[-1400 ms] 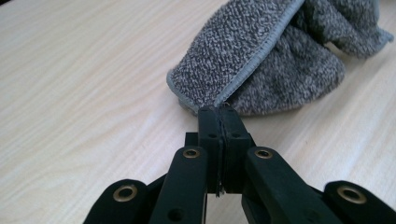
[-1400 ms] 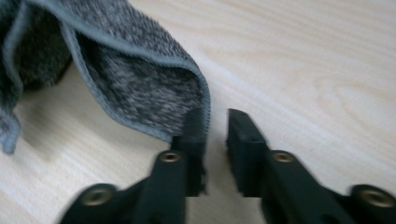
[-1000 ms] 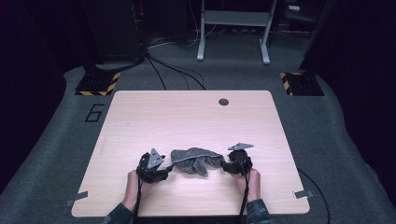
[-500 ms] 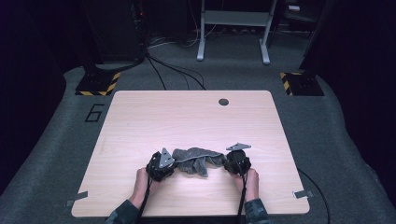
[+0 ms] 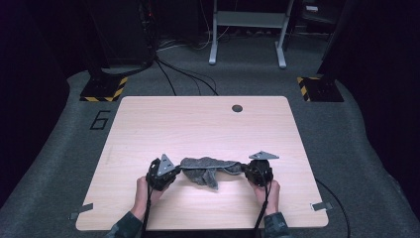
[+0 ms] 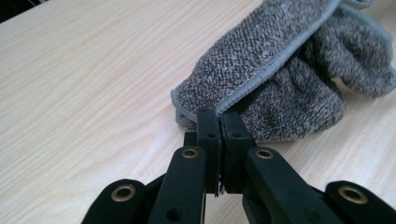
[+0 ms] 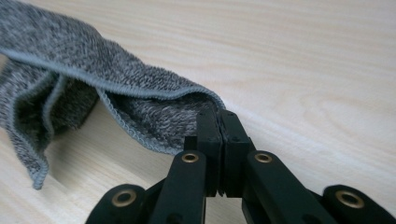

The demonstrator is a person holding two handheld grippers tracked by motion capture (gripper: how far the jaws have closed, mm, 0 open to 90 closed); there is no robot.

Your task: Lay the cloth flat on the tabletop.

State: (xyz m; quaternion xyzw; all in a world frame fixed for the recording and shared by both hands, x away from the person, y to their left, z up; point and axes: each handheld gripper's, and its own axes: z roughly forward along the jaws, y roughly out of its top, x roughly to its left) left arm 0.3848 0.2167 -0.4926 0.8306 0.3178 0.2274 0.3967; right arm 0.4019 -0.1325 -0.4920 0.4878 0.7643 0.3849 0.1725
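High view: grey towel (image 5: pixel 208 170) stretched left-right; left gripper (image 5: pixel 174 171) and right gripper (image 5: pixel 246 171) jaws pinch its ends.

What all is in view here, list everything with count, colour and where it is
Cloth: one, grey, bunched near the table's front edge, strung between the two grippers.
Table: one, light wood, centre of the carpeted floor.
Round hole: one, dark, near the table's far edge.
Frame legs: one set, pale grey, on the floor behind the table.
Striped bases: two, black and yellow, beyond the far corners.
Left gripper: one, black, shut on a cloth corner.
Right gripper: one, black, shut on the other end.
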